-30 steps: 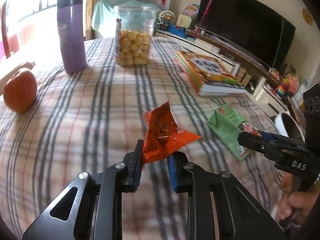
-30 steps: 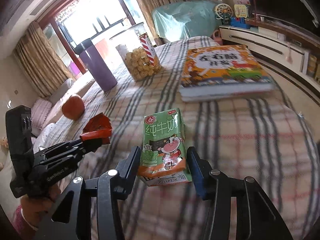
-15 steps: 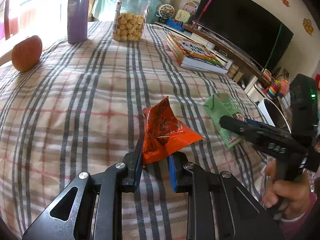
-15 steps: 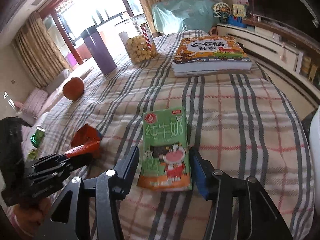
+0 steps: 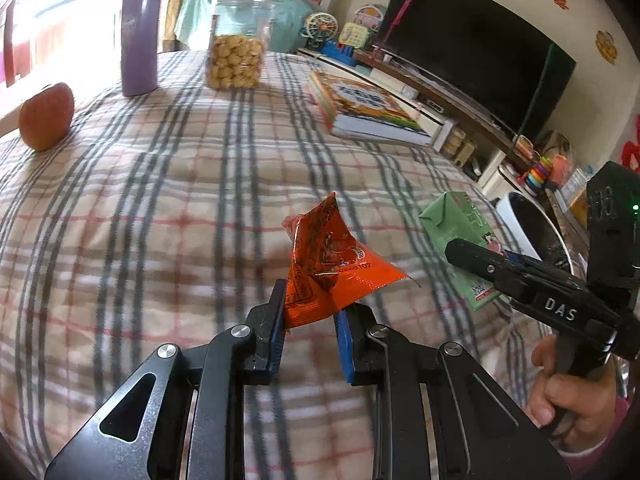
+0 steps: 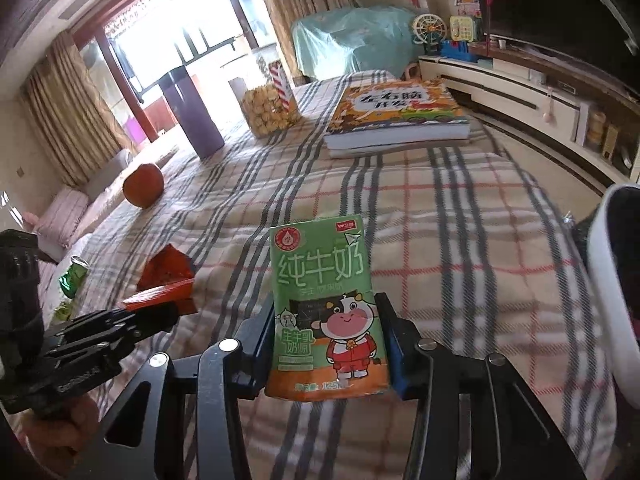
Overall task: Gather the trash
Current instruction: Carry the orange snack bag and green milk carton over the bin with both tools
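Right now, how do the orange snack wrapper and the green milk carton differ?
The orange snack wrapper is crumpled, thin foil; the green milk carton is a box that keeps its shape. The left gripper pinches the wrapper narrowly; the right gripper spans the carton wider. Both are held trash.

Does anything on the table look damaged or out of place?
Nothing on the table itself. The orange wrapper, crumpled, and the milk carton, dented, are both held in grippers. Off the left edge lies a crushed green can.

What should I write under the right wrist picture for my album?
Right gripper holds a green milk carton above the plaid cloth.
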{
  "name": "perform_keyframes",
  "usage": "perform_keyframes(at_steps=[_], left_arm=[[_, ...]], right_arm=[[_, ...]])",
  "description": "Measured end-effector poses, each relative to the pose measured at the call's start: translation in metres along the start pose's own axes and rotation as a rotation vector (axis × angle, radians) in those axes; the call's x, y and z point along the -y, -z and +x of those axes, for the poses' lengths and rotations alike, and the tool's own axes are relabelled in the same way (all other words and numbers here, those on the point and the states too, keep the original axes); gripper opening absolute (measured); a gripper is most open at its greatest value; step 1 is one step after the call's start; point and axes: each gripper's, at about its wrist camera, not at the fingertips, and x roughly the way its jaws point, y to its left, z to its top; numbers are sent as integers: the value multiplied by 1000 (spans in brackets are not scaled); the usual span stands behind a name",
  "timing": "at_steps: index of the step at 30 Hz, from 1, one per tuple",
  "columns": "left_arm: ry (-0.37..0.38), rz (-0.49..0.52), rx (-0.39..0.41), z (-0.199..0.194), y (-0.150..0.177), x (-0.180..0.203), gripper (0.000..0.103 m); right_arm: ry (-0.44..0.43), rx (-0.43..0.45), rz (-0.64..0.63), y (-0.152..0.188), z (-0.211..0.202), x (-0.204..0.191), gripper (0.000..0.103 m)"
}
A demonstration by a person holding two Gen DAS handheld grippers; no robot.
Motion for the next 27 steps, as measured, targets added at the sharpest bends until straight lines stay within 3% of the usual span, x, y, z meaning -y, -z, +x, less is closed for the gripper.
perform_keyframes(at_steps=[15,27], left_arm=[[80,113,-36,8,13,71,21],[94,191,-52,12,19,111,21]], right_arm=[[33,62,100,29,-63,43,46],[44,108,159,44,-97,70,46]])
